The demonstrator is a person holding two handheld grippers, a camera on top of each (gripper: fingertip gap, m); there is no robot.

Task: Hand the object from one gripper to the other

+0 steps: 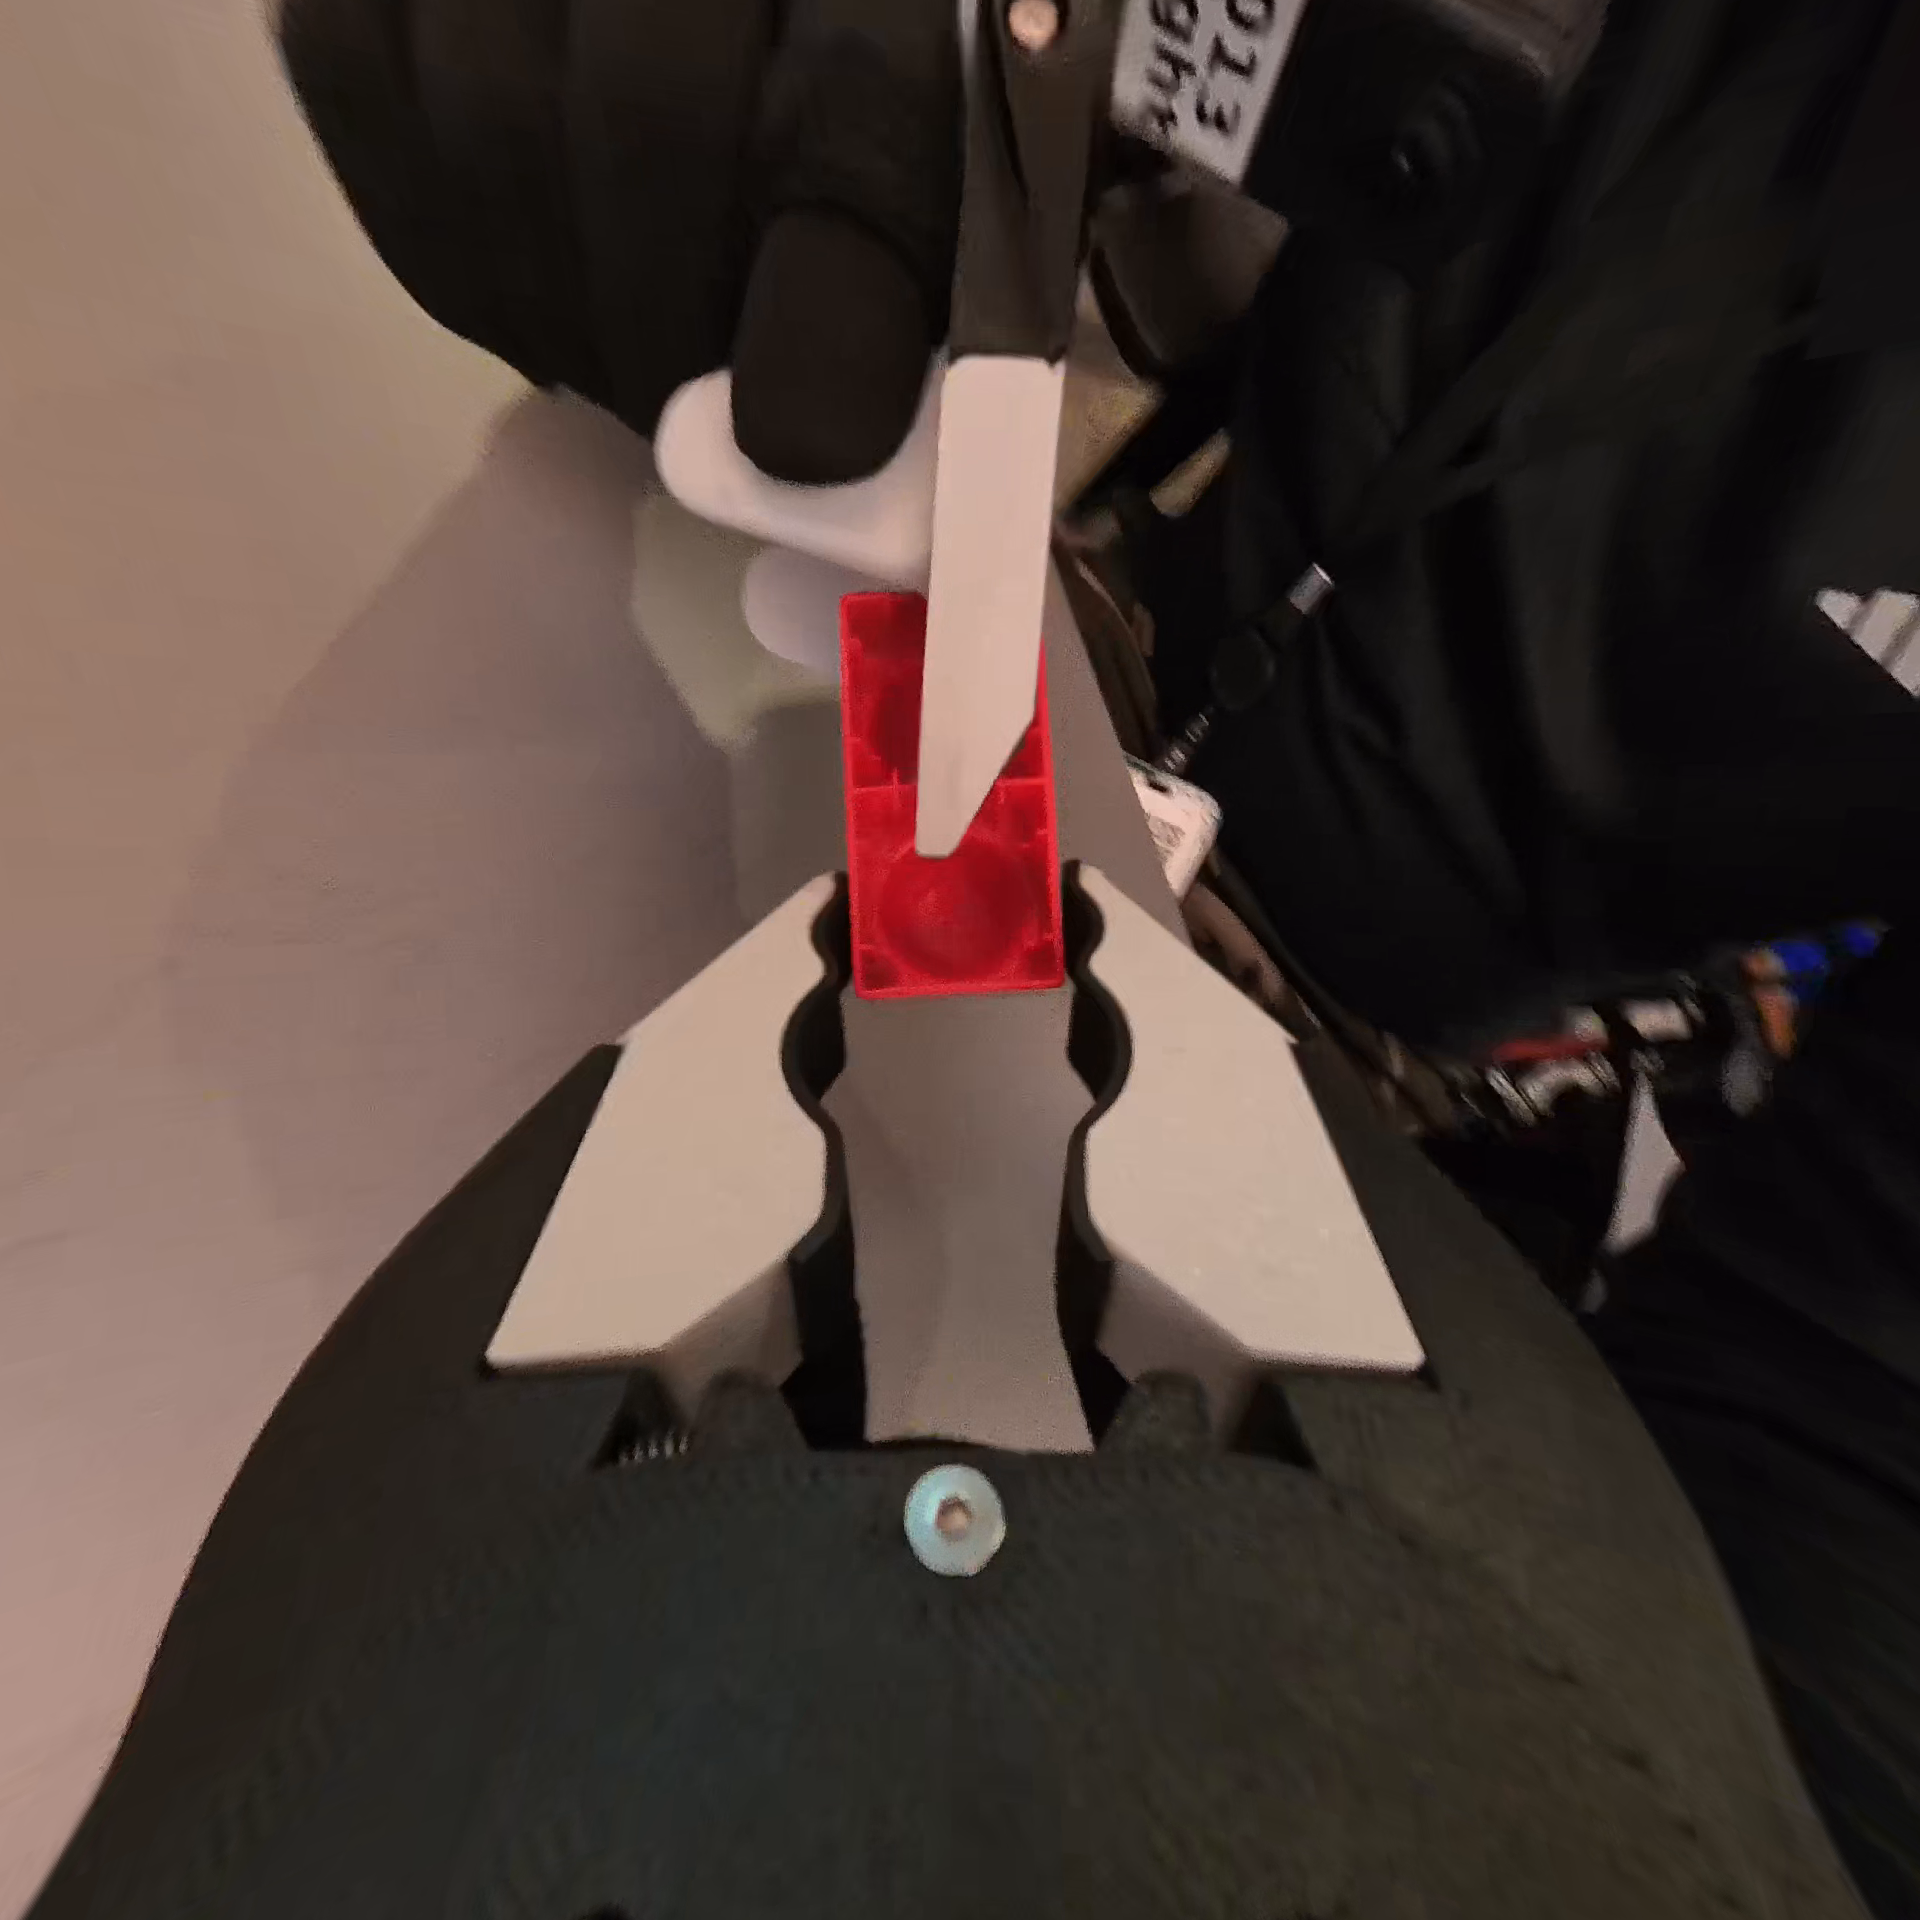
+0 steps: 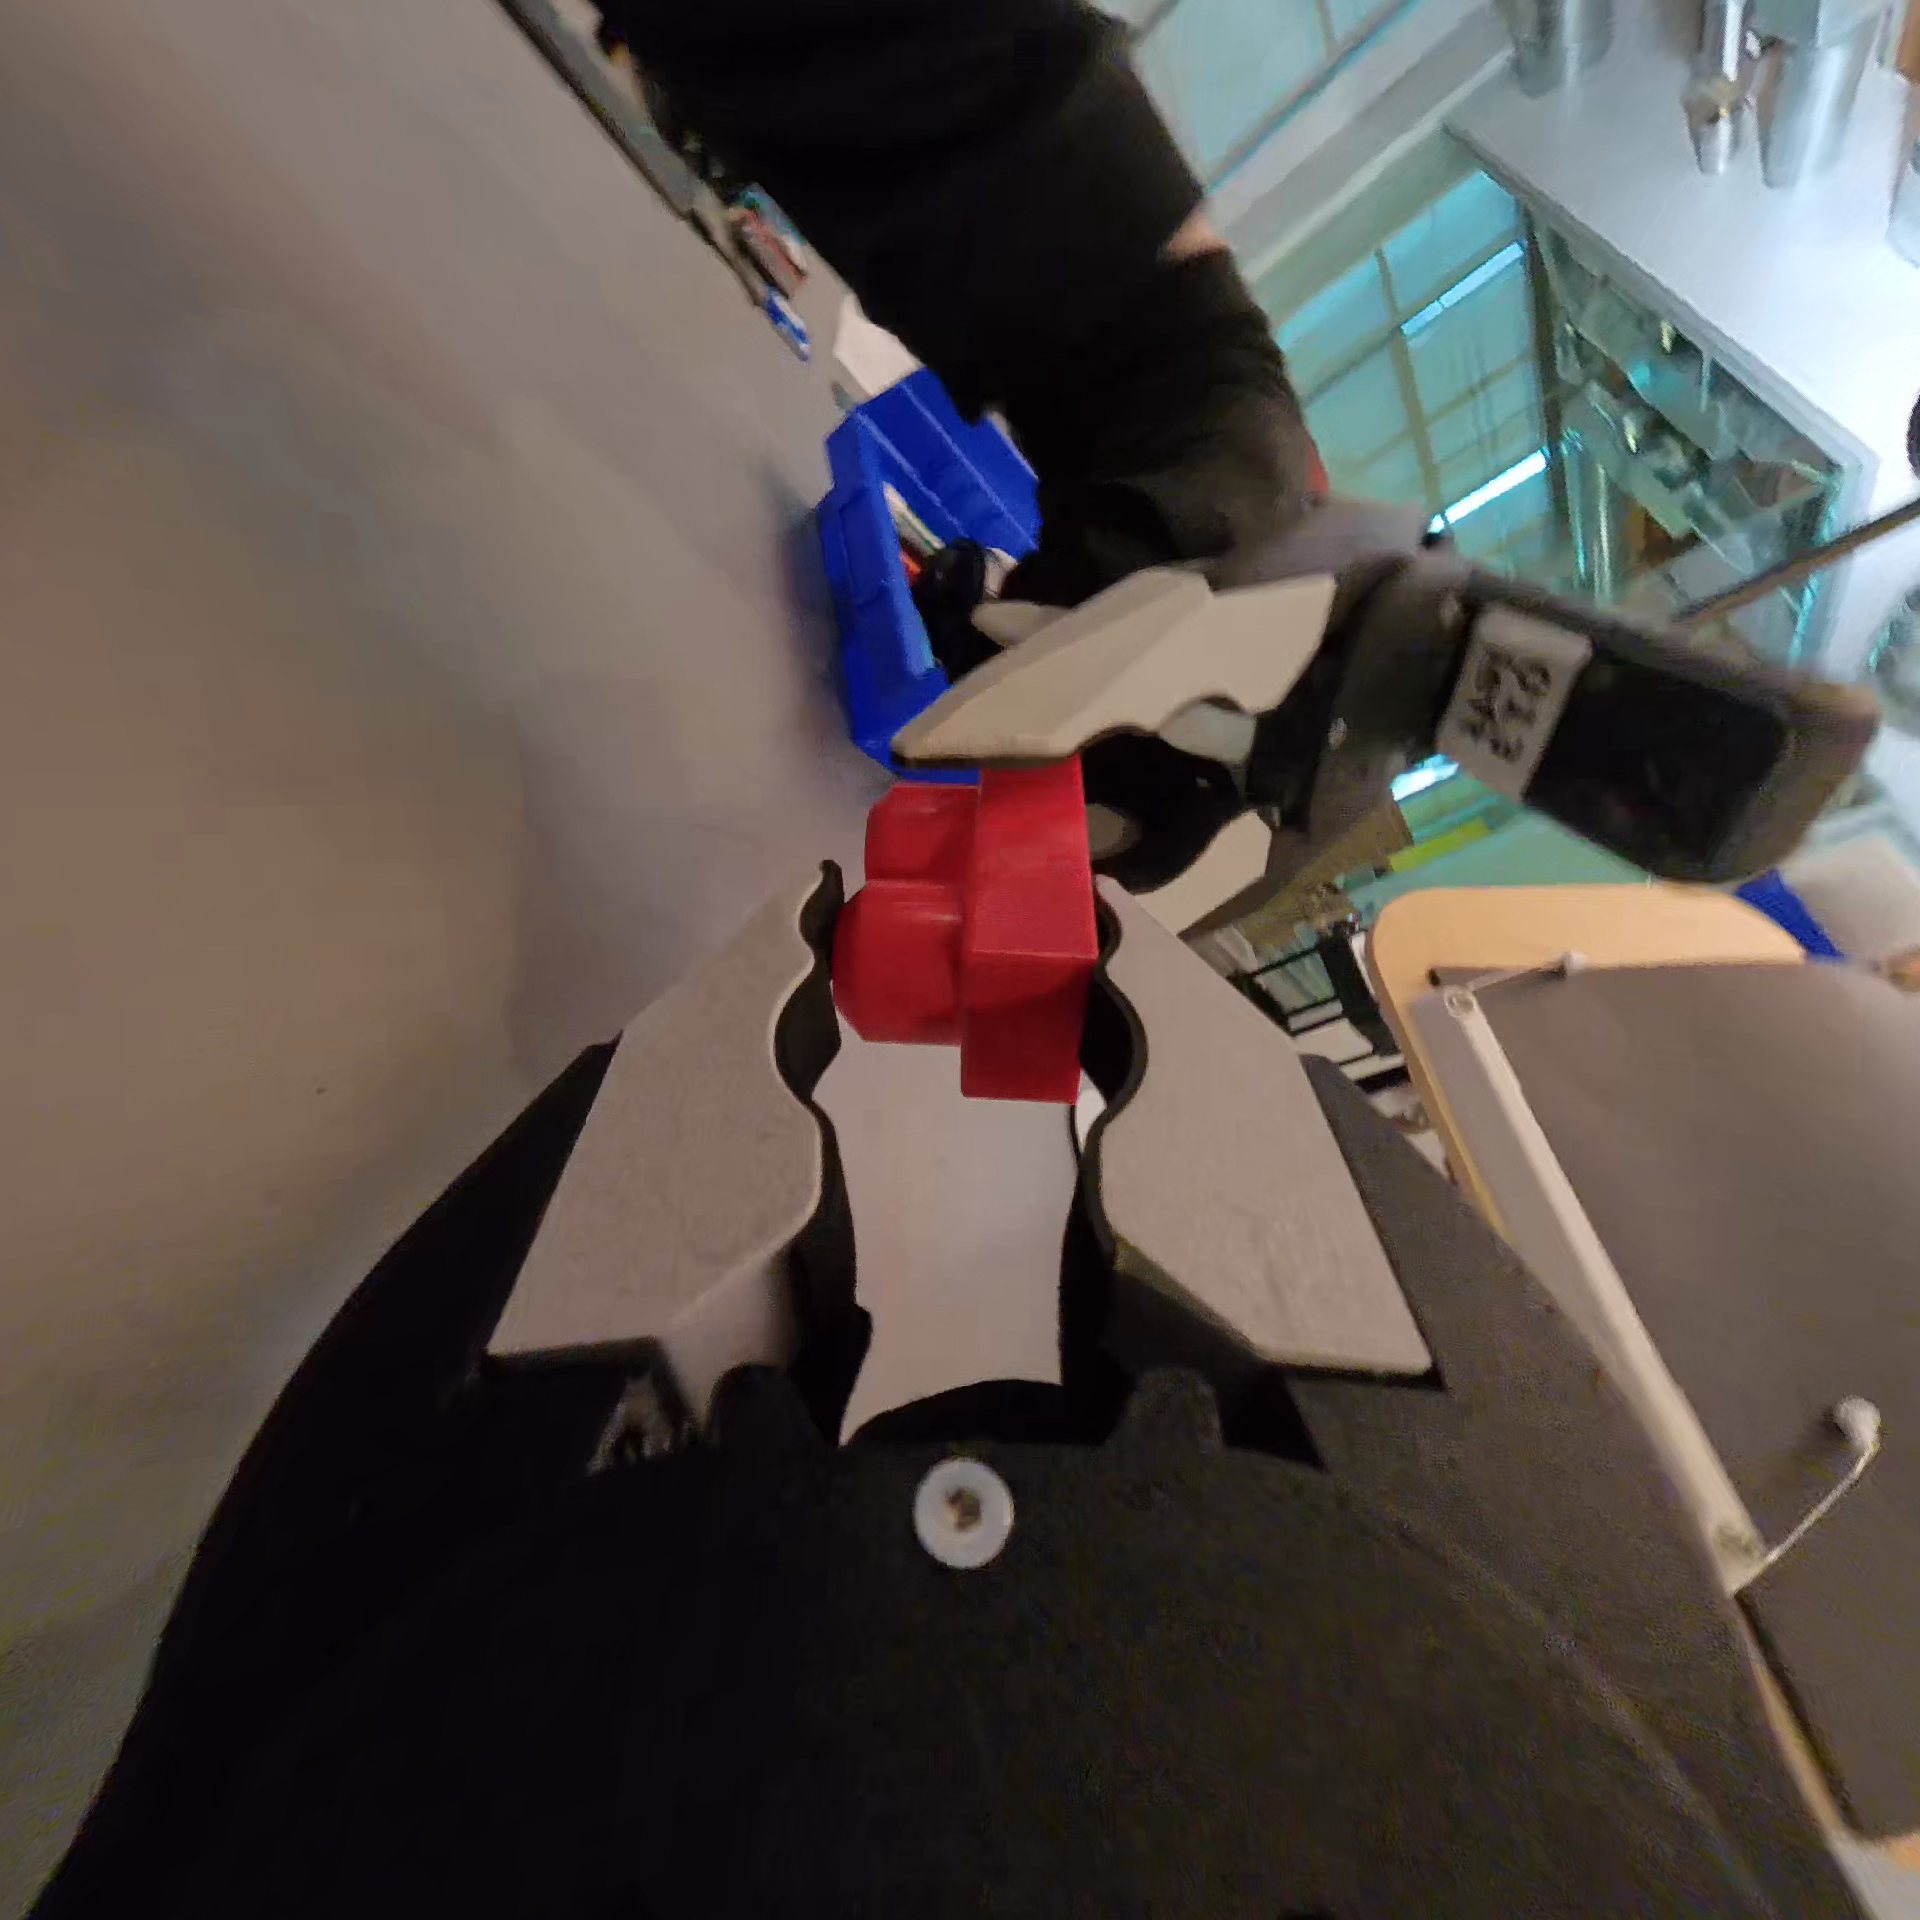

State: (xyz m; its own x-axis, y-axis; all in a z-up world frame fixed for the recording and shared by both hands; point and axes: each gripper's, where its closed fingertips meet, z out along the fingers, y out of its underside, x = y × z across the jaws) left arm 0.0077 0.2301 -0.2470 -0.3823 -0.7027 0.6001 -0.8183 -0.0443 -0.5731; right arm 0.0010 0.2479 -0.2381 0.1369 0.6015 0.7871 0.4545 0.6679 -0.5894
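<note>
From the left wrist view, my left gripper (image 1: 956,914) has its jaws closed on the near end of the red brick (image 1: 951,914), one tip pressed to each long side, hollow underside facing the camera. The rest of the brick sticks out beyond the jaws. The right gripper (image 1: 987,665) comes in from the far side, held by a gloved hand (image 1: 623,208); one of its fingers (image 1: 987,582) lies across the brick's open face, the other runs behind it. From here I can't tell whether that pair is pressing or only flanking.

From the right wrist view, my right gripper (image 2: 961,935) has the brick (image 2: 977,935) between its tips, studs against the left tip and the flat side against the right, so I read these jaws as gripping it. The left gripper (image 2: 987,748) crosses over the brick's far end, at right angles to mine. A blue bin (image 2: 894,582) sits on the worktop (image 2: 364,520) beyond the jaws.

I judge this to be the overlap in the handover, with both grippers on the brick in mid-air. To do it well, I'd confirm the receiving jaws are squeezing firmly before easing the giver open. Open the giver slowly, keep both wrists still, and back it straight off along its own fingers so it doesn't drag the brick. The stud-side contact is uneven, so twisting is the risk.
</note>
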